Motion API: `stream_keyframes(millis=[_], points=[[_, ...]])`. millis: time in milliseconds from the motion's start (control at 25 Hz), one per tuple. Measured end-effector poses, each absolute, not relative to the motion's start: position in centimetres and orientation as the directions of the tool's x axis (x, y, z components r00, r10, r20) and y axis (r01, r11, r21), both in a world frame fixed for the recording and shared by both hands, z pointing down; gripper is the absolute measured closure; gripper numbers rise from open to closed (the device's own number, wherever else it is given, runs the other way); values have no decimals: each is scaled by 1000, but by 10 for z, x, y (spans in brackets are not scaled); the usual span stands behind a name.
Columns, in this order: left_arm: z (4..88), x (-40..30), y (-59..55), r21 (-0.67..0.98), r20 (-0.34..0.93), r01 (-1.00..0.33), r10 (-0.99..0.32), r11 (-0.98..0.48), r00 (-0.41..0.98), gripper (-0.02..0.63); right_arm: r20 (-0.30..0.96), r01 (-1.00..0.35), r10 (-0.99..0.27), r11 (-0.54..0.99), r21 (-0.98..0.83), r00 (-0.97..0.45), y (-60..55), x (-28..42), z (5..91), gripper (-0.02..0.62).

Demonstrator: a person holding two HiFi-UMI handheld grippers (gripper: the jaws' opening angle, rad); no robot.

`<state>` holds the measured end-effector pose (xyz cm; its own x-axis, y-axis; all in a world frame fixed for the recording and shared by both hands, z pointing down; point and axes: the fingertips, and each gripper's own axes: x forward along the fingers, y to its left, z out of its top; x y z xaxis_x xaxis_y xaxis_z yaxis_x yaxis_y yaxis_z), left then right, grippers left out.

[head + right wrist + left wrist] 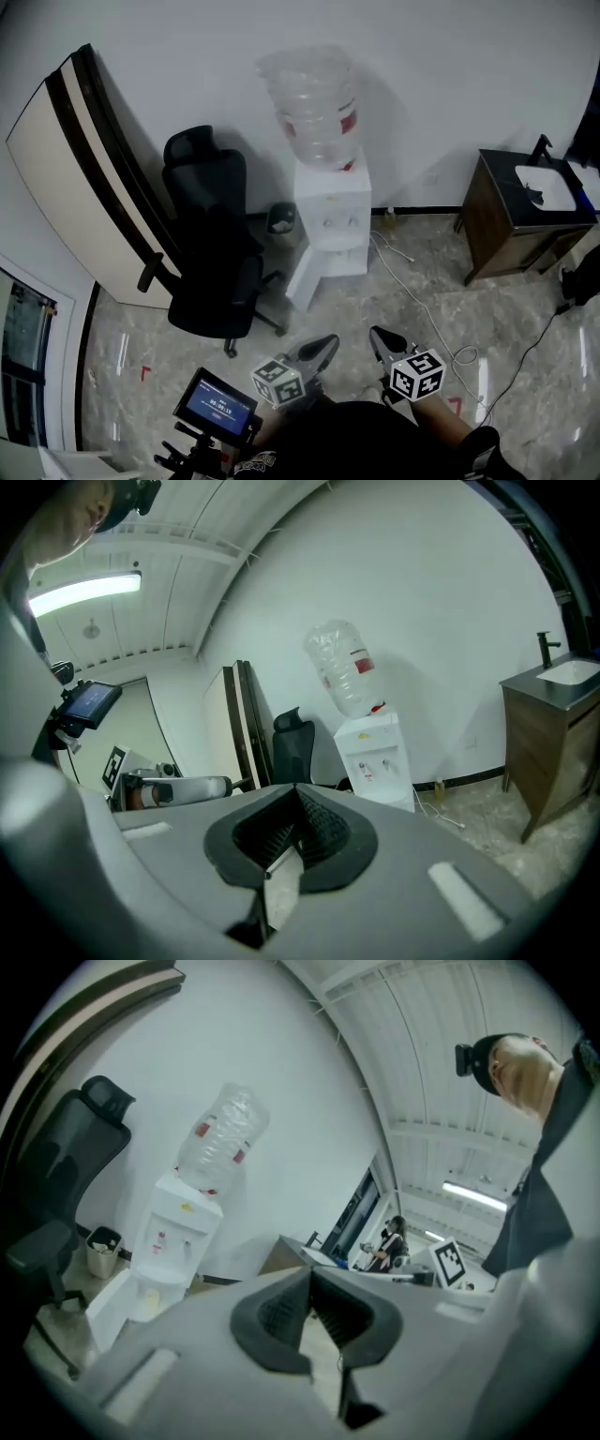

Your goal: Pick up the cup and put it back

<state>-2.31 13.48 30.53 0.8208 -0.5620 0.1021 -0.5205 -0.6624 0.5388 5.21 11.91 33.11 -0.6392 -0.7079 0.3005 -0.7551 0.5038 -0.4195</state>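
The fingers (281,1312) of the left gripper (309,1274) are pressed together at their tips with nothing between them. The fingers (323,832) of the right gripper (295,794) are likewise closed on nothing. In the head view both grippers sit side by side at the bottom centre of the frame, close to the person's body. They aim up-frame at the water dispenser (330,220), which stands against the wall at the centre, well apart from them. An upturned bottle (314,108) tops it, a black office chair (211,244) stands to its left, and a cabinet (511,216) with a sink is at the right edge. No cup can be made out for certain. A small pale shape (145,1302) low on the dispenser, seen in the left gripper view, may be it, but it is too small to tell. By this showing the task has not begun: nothing is held. What is left is the approach across the floor (422,300), the pick-up and the return.
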Motion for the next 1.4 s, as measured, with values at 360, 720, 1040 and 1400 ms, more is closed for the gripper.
stream_keyframes(millis=[360, 720, 1040, 1400], points=[[299, -49, 180, 508, 100, -519, -551, -688, 829, 603, 285, -797, -759, 475, -374, -586, 163, 28, 311, 588], [290, -122, 214, 496, 104, -483, -503, -722, 858, 603, 250, -804, -787, 454, -384, -565, 201, -55, 291, 588], [277, -160, 232, 502, 53, -467, -513, -728, 857, 603, 216, -801, -794, 474, -365, -568, 225, -98, 284, 588], [253, -138, 235, 485, -4, -500, -573, -718, 820, 603, 193, -791, -776, 539, -291, -600, 225, -72, 254, 588]])
